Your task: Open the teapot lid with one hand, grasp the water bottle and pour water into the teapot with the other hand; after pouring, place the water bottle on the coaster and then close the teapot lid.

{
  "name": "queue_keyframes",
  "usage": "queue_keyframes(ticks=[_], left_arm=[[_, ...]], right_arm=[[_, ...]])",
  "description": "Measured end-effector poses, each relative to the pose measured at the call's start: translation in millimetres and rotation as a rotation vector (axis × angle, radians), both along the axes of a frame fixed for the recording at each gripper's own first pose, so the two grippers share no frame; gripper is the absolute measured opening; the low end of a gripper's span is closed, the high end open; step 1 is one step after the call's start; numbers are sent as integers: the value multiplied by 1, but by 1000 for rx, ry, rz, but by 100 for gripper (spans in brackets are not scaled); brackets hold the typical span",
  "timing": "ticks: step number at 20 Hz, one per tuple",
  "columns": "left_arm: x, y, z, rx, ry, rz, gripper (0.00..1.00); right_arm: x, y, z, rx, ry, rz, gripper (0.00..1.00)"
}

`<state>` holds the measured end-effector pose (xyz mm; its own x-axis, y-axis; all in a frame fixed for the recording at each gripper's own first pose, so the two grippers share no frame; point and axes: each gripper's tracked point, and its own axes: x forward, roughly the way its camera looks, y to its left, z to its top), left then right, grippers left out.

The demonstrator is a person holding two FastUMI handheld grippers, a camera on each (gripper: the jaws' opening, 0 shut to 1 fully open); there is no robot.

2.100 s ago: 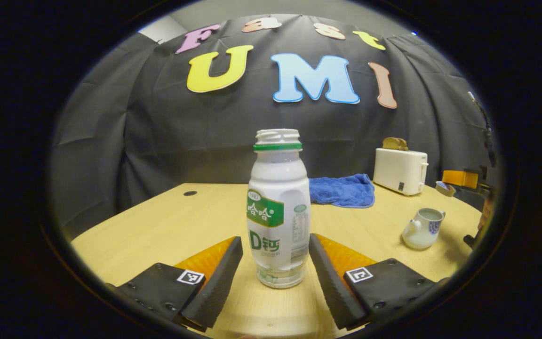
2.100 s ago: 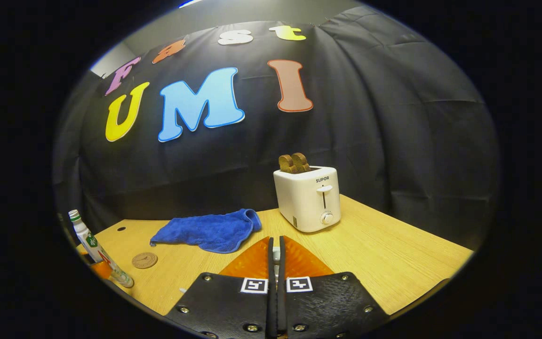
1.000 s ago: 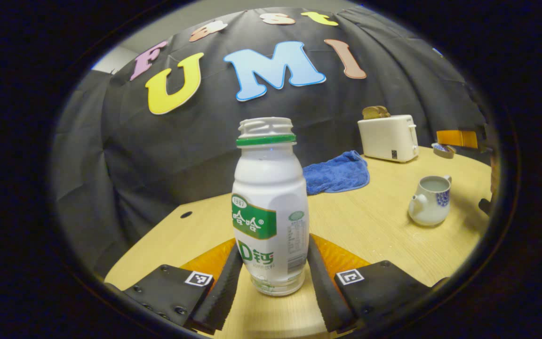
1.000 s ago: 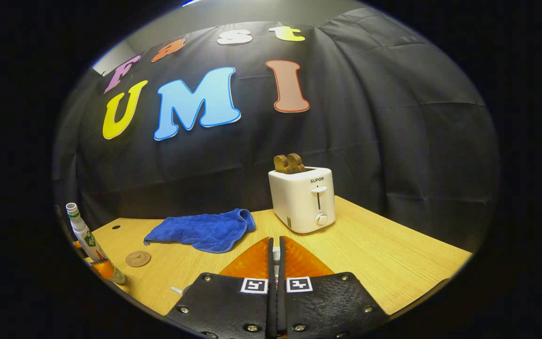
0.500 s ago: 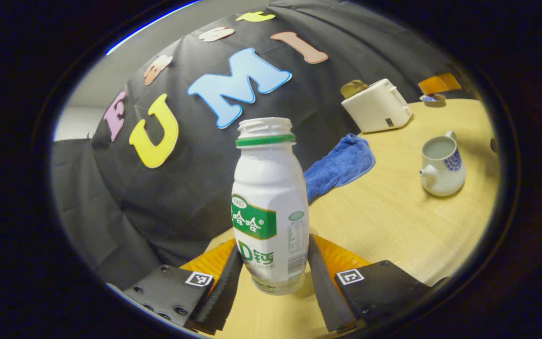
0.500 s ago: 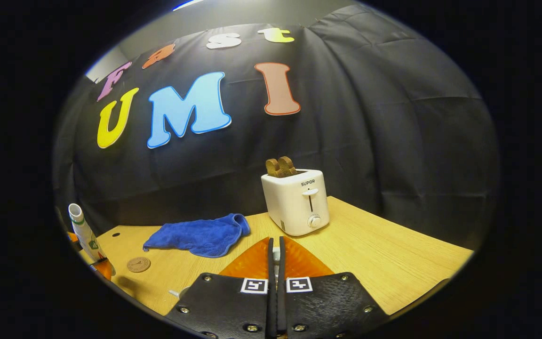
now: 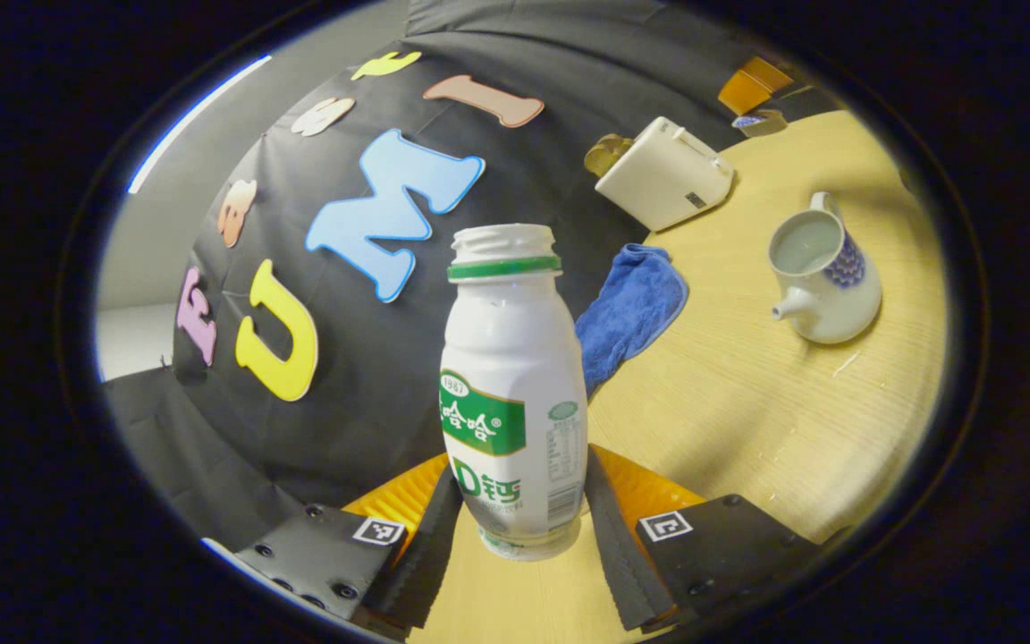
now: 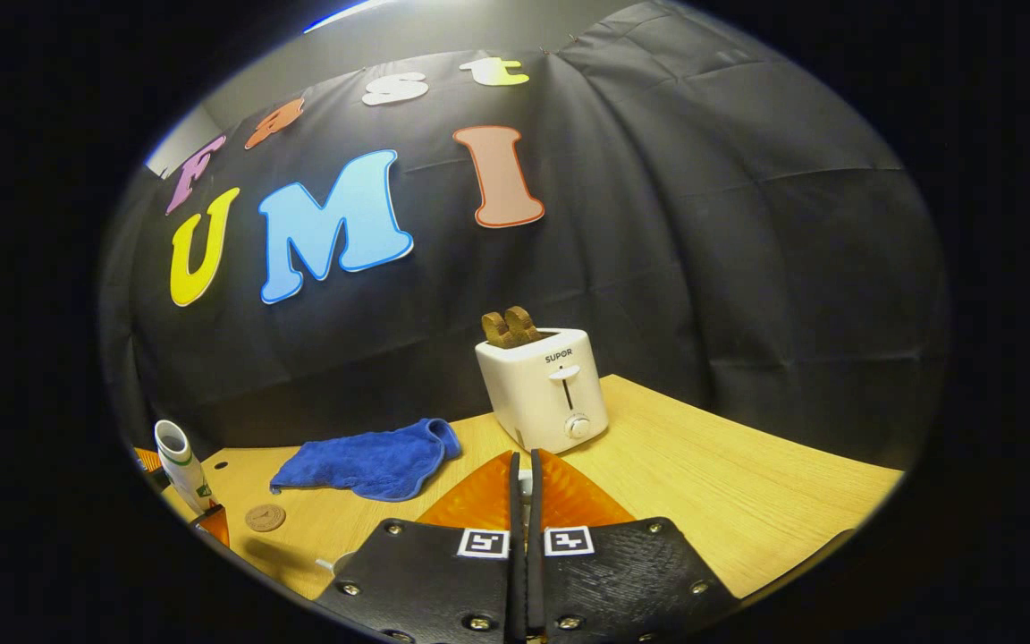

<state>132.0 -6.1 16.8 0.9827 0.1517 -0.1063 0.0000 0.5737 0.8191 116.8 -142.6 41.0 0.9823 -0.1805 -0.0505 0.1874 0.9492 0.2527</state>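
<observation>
Now the left gripper [image 7: 515, 528] grips the water bottle [image 7: 513, 394] between both fingers, tilted toward the lidless teapot [image 7: 823, 277], which sits well off to its right on the table [image 7: 747, 402]. The right gripper [image 8: 524, 537] is clenched on something small, likely the lid. Tipping further this early risks spilling short of the teapot.

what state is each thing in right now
bottle: uncapped, gripped, lifted and tilted toward the teapot
left tongs: shut on the bottle
teapot: lid off, upright on the table
right tongs: shut, something small and pale between the fingers
toaster: bread sticking up
cloth: crumpled
coaster: bare
</observation>
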Motion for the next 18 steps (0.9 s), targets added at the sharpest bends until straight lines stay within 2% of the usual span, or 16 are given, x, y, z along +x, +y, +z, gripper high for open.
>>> queue_keyframes(ticks=[5,6,7,18], left_arm=[[9,-22,8,160,-5,-53,86],[11,-26,8,195,-6,-62,80],[13,-28,8,228,-6,-67,86],[14,-47,10,475,-14,-114,86]], right_arm=[[1,-4,-2,10,7,-4,0],[1,-5,-2,10,6,-7,0],[0,-6,-2,10,5,-9,0],[2,-7,-7,14,25,-9,0]])
